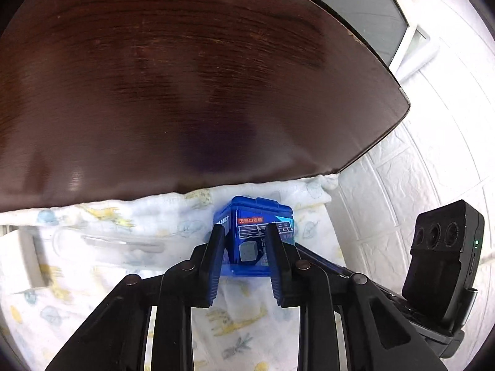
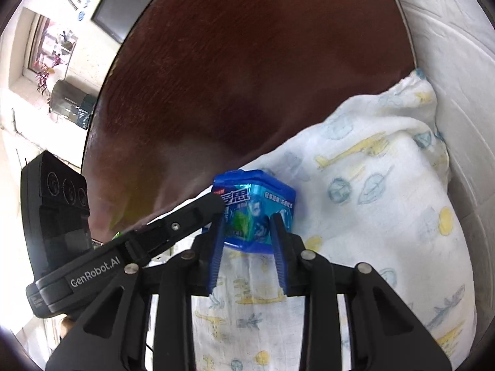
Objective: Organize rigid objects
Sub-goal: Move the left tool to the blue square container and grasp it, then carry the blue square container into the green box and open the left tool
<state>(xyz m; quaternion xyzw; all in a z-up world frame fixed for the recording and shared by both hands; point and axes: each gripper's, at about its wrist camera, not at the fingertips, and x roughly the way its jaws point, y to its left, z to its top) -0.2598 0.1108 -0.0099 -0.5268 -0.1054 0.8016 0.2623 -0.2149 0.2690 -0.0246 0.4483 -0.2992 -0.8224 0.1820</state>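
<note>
Left wrist view: both tools, left tool [image 1: 246, 241] and right tool [image 2: 247, 232], clamped on small blue plastic gum box [image 1: 260, 216]; release one squarely before lifting off patterned white cloth [image 1: 108, 247].

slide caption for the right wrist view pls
Both grippers' fingers close around a blue gum box on a printed cloth beside a dark wooden table.

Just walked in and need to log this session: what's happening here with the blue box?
A person holds two grippers, and both are closed on the same blue box. The left gripper clamps it from one side, the right gripper from another. The box sits by the edge of a white printed cloth on a dark wooden table. Whether it rests on the cloth or is lifted is unclear.
</note>
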